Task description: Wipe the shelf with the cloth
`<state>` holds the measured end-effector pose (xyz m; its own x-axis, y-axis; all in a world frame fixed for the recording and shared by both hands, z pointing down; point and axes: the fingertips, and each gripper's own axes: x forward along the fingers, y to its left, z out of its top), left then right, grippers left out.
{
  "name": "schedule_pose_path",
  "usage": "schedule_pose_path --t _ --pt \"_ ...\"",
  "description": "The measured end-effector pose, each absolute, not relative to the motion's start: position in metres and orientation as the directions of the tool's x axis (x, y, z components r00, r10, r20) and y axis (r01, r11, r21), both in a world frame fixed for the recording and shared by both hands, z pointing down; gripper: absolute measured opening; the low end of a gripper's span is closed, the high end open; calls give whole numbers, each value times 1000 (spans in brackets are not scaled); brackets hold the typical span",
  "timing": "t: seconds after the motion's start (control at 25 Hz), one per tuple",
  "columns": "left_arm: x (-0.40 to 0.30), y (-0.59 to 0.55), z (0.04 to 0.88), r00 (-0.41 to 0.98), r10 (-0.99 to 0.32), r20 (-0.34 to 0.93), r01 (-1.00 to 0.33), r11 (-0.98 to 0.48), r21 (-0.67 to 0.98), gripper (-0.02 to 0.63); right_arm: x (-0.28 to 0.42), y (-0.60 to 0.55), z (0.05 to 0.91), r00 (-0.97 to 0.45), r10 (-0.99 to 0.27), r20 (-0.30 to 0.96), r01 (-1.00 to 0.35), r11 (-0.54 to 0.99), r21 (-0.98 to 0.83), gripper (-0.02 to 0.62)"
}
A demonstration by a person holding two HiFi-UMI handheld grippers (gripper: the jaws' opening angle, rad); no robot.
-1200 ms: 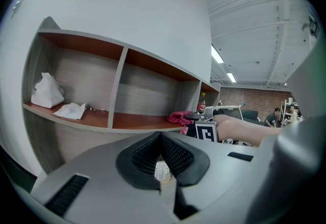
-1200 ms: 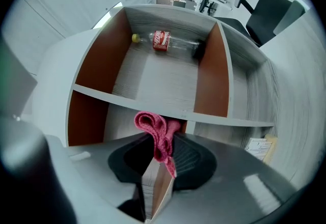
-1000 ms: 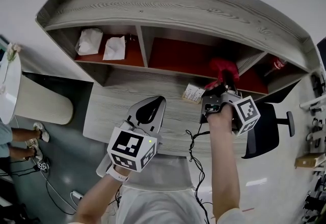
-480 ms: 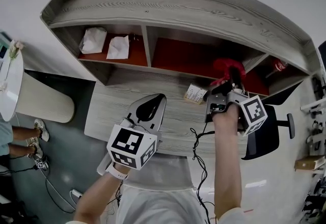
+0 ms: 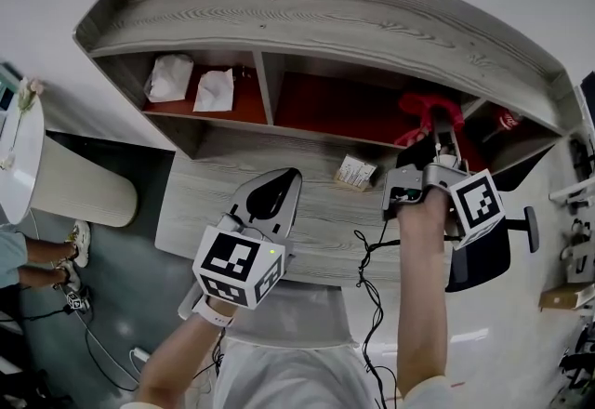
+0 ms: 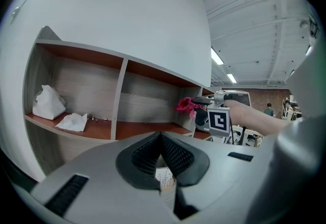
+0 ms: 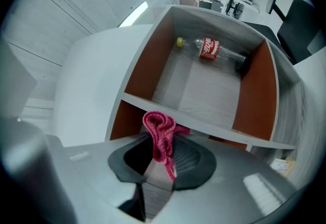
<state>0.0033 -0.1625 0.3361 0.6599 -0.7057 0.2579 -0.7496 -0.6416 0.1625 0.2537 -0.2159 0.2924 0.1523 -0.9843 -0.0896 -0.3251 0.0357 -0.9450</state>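
Right gripper (image 5: pixel 439 122): jaws are clamped on the cloth (image 7: pixel 159 129), a bunched red-pink piece that stands up out of the jaw tips, with a strip trailing down between the pads. In the head view the cloth (image 5: pixel 418 108) sits at the front of the shelf (image 5: pixel 325 17), level with the upright divider between the middle and right compartments. Contact between cloth and shelf cannot be confirmed.

Left gripper (image 5: pixel 293 182): held low over the desk (image 5: pixel 223 170), well apart from the shelf openings. Its own view shows the left gripper (image 6: pixel 161 136) with jaw tips closed together and nothing gripped. A small printed box (image 5: pixel 354 172) lying on the desk shows through the gap behind the tips.

Shelf contents:
- Left compartment – two crumpled white tissues (image 5: pixel 169 77), side by side on the red-brown floor.
- Middle compartment – red-brown floor exposed.
- Right compartment – a clear bottle (image 7: pixel 211 50) with red label and yellow cap, lying on its side.

A black office chair (image 5: pixel 483 249) stands beside the desk, under the right forearm.
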Motion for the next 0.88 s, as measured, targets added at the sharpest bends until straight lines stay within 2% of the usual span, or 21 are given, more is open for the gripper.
schedule_pose_path --t 0.24,0.44,0.88 --pt "8 -161 334 661 -704 259 -748 -644 159 6 259 -223 256 135 -976 -171 -398 105 -912 104" --pt "9 -159 333 662 -703 258 -748 -644 162 6 254 -227 242 68 -978 -196 -435 148 -888 104" --pt "11 -135 327 671 -696 258 -740 -649 176 6 224 -187 296 -120 -992 -45 -604 109 -789 104"
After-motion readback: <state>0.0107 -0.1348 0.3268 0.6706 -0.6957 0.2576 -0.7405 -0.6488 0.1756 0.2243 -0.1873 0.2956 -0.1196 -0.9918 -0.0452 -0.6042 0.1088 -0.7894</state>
